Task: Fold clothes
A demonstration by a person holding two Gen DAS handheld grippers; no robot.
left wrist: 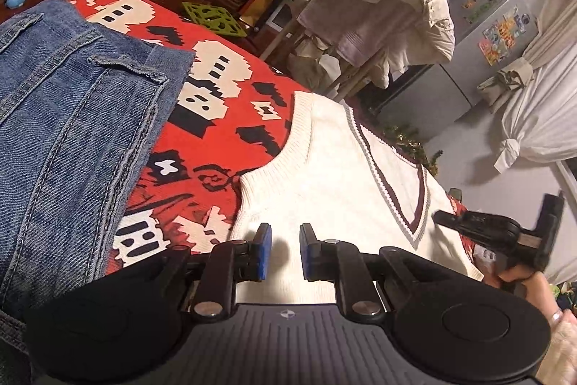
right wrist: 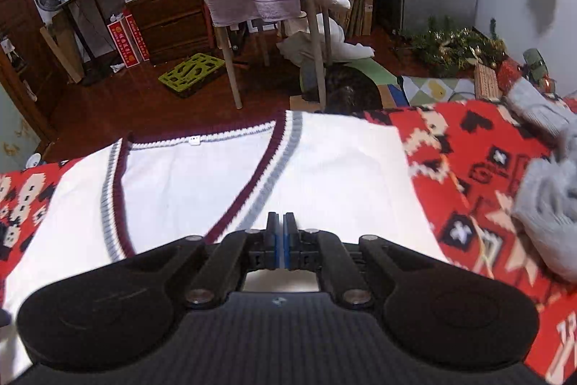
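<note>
Vest [right wrist: 202, 190], white knit with maroon-and-grey V-neck trim, lies spread flat on the red patterned blanket [right wrist: 468, 168]; it fills the centre and lower left of the right wrist frame and the lower centre to right of the left wrist frame. Laid face up with the neckline toward the far blanket edge, presumably so both sides can be reached for a fold.

Left gripper [left wrist: 285, 249]: jaws parted, blue pads [left wrist: 265, 251] facing each other with white knit visible through the gap. Nothing gripped. It hovers over the vest's lower-left portion, near the armhole edge, a likely spot to take a side hem.

Right gripper [right wrist: 280, 240]: jaws drawn together, only a thin pale line between the blue pads. Whether fabric is pinched in that line cannot be told from this view. It sits over the vest body just below the V point. In the left wrist frame the same tool [left wrist: 505, 233] shows at right, held by a hand [left wrist: 523, 276] at the vest's far edge.

Denim garment [left wrist: 72, 118] lies at left of the left wrist frame, apart from the vest, seemingly folded and set aside. Grey knit item [right wrist: 548, 201] sits at the right edge of the right wrist frame, likely waiting.

Judgement: vest is flat, fold not yet started.
</note>
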